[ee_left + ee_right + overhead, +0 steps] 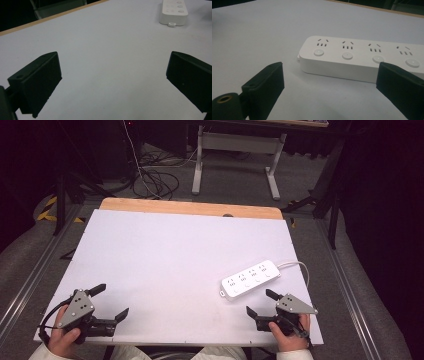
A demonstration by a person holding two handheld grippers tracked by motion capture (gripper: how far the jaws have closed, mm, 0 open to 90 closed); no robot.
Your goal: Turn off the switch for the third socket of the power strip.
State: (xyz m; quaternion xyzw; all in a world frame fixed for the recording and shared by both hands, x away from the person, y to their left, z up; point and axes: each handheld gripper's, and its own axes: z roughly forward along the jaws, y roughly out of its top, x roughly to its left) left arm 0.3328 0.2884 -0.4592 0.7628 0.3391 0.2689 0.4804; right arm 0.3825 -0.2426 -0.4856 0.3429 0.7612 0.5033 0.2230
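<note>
Resting near the front edge of the white worktop (165, 250), both my sets of fingers stand wide apart and hold nothing. My right gripper (260, 302) sits just beside the white power strip (251, 279) — not touching it — which lies flat at the worktop's right, its cord (298, 265) trailing off the far end. My left gripper (111, 302) is well apart from it.

A table (165, 250) is covered by a white sheet, bare wood being left along its far edge; a white power strip (251, 279) is laid flat on the sheet toward the near right corner, set at a slant; its cord (299, 265) is led off the right edge.
</note>
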